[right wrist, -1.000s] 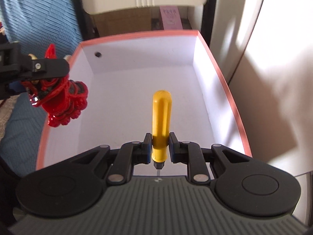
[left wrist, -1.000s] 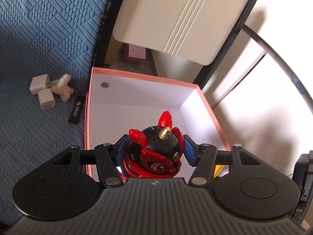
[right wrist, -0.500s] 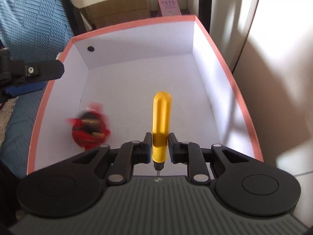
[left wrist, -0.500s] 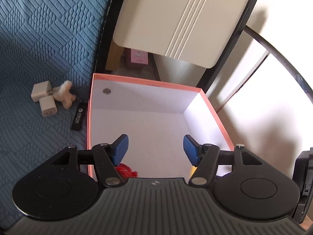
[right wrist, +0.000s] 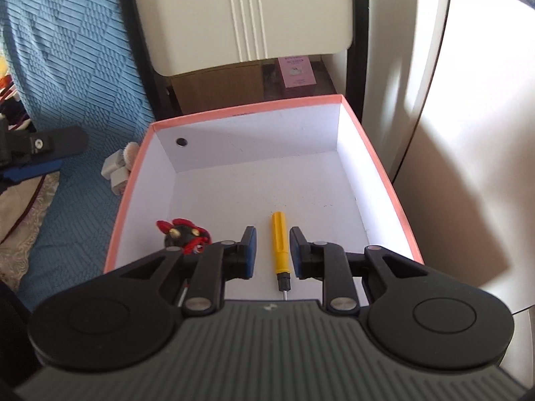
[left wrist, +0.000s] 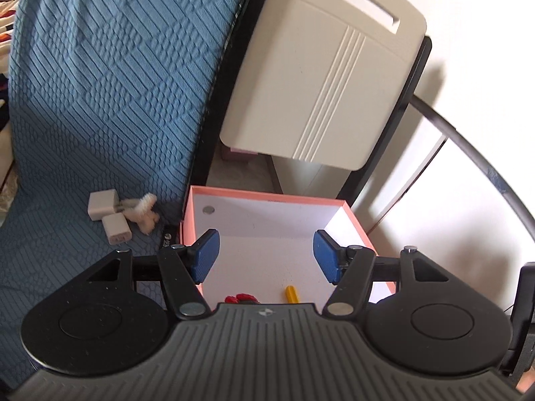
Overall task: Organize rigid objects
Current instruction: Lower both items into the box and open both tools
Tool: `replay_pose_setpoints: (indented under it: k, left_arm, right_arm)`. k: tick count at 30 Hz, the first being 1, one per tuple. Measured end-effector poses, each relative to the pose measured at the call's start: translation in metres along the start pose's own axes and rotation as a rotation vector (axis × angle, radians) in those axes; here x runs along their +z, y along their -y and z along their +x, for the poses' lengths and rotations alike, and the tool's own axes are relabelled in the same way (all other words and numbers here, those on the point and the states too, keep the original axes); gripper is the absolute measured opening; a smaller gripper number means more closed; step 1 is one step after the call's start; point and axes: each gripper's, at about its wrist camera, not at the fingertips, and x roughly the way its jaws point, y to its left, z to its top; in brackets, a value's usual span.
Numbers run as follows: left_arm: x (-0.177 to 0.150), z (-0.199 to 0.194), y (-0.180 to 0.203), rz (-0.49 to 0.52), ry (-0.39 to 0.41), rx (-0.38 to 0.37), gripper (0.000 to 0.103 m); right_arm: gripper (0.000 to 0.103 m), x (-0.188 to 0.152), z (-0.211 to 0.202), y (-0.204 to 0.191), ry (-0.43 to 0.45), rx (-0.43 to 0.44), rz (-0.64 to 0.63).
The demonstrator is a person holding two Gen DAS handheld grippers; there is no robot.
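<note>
A pink-rimmed white box (right wrist: 378, 153) stands open beside a blue quilt. A red and black toy (right wrist: 184, 232) lies on the box floor at the near left. A yellow-handled screwdriver (right wrist: 279, 244) lies on the floor beside it, loose. My right gripper (right wrist: 271, 250) is open above the screwdriver, jaws apart on either side of it. My left gripper (left wrist: 264, 255) is open and empty above the box (left wrist: 267, 197); the toy (left wrist: 240, 298) and screwdriver (left wrist: 290, 294) peek out below it.
Two white chargers (left wrist: 107, 214) and a small cream toy (left wrist: 143, 210) lie on the blue quilt (left wrist: 100, 100) left of the box, with a black stick (left wrist: 166, 239) at the box wall. A cream chair back (left wrist: 321, 77) stands behind the box.
My right gripper opened and let the screwdriver drop onto the box floor. The toy, released by the left gripper, settled in the box. Both grippers rose and drew back.
</note>
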Motion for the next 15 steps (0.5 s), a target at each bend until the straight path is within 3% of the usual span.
replay_pose_setpoints:
  k: [15]
  left_arm:
    - [-0.001, -0.072, -0.04, 0.034, 0.087, 0.041, 0.068]
  right_arm:
    - [0.025, -0.005, -0.056, -0.061, 0.101, 0.03, -0.032]
